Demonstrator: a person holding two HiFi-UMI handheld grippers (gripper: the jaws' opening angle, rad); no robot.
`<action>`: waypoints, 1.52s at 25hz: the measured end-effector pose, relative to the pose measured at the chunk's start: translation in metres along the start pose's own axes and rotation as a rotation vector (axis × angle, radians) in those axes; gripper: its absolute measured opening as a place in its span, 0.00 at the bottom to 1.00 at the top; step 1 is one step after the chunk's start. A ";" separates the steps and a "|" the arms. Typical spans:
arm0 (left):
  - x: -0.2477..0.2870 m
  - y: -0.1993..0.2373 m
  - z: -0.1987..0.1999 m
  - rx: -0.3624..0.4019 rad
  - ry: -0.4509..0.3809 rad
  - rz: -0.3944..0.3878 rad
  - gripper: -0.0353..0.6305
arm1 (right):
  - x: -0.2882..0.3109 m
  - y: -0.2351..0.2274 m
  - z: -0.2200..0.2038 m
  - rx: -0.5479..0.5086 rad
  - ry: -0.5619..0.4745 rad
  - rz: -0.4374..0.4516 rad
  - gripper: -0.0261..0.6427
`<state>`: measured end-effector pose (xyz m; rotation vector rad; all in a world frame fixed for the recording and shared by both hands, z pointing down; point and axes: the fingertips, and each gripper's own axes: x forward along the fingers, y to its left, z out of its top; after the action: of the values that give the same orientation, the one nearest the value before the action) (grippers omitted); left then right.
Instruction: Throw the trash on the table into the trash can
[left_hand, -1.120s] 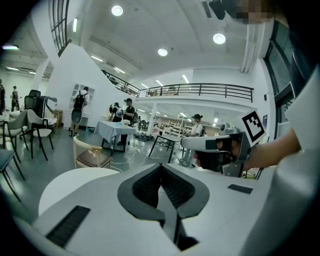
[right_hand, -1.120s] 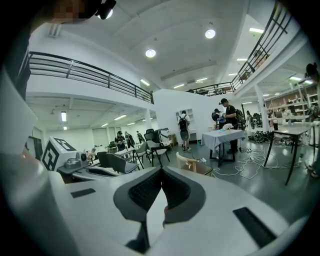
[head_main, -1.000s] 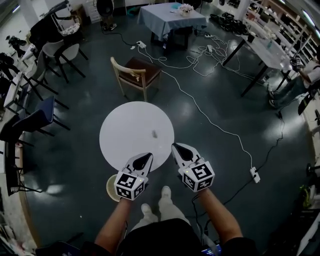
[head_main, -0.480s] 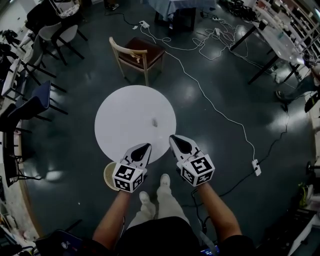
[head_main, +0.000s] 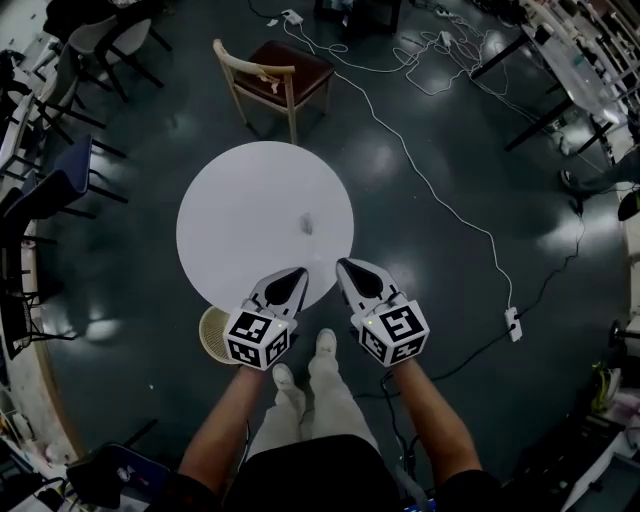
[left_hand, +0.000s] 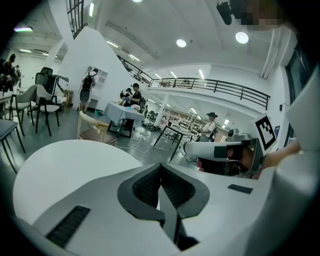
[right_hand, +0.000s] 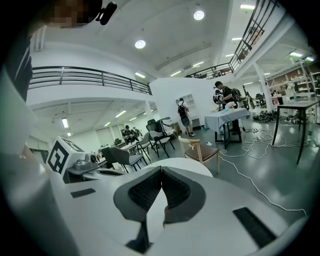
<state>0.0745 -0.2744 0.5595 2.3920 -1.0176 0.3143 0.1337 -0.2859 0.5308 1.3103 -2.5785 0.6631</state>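
Note:
A small pale scrap of trash (head_main: 307, 224) lies on the round white table (head_main: 240, 220), right of its middle. A woven trash can (head_main: 213, 335) stands on the floor at the table's near left edge, partly hidden by my left gripper (head_main: 296, 274). That gripper is shut and empty, its tips over the table's near rim. My right gripper (head_main: 344, 267) is beside it, also shut with nothing held. In the left gripper view the jaws (left_hand: 160, 166) meet over the table top (left_hand: 60, 170). The right gripper view shows its tips (right_hand: 161, 170) touching, the table (right_hand: 185, 165) beyond.
A wooden chair (head_main: 270, 80) with a brown seat stands behind the table. White cables (head_main: 440, 200) run across the dark floor to a power strip (head_main: 514, 323) at the right. Dark chairs (head_main: 50, 190) line the left. The person's legs and shoes (head_main: 325, 345) are below the grippers.
The view has shifted forward: the table and chair sit higher in the frame, and the trash can shows more. Both grippers stay shut side by side at the table's near edge.

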 end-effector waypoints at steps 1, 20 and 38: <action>0.004 0.003 -0.005 -0.002 0.003 0.004 0.08 | 0.003 -0.003 -0.005 0.001 0.004 0.000 0.07; 0.071 0.061 -0.060 0.019 0.050 0.092 0.08 | 0.041 -0.044 -0.070 0.029 0.073 -0.007 0.07; 0.133 0.116 -0.061 0.077 0.037 0.183 0.33 | 0.061 -0.066 -0.113 0.094 0.098 -0.043 0.07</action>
<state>0.0819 -0.3886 0.7066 2.3555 -1.2314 0.4694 0.1451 -0.3115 0.6726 1.3212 -2.4623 0.8287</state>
